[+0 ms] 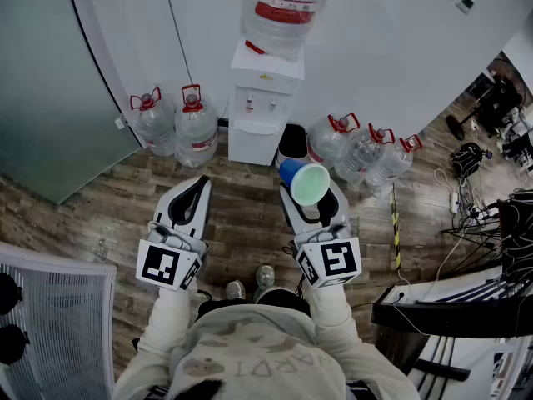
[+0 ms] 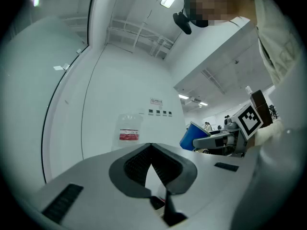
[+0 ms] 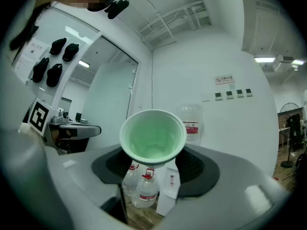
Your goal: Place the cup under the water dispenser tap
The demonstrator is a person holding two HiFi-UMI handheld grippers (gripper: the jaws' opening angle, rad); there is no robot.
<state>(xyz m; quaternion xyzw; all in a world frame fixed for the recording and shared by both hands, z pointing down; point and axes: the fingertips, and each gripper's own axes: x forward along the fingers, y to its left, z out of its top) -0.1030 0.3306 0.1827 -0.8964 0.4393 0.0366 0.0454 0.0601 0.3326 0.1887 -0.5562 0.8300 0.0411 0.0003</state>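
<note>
On the wood-plank floor (image 1: 250,215) in the head view, a white water dispenser (image 1: 262,98) stands against the wall with a large bottle (image 1: 283,7) upturned on top. Spare water bottles (image 1: 175,123) are grouped on either side of it, and a black bin (image 1: 293,142) sits just beside its right flank. The right gripper (image 1: 310,202) holds the cup (image 1: 305,182), blue outside and pale green inside. The cup lies on its side in the air, well short of the dispenser and not under its taps. The left gripper (image 1: 188,202) is held out beside it, apart from the cup. In the left gripper view, the two dark pads meet at their tips with nothing between them, and the blue cup and the other gripper show off to the right. In the right gripper view, the jaws stand wide and clamp the cup by its sides. Its open mouth faces the camera, and the dispenser and floor bottles show below it, between the jaws.
</note>
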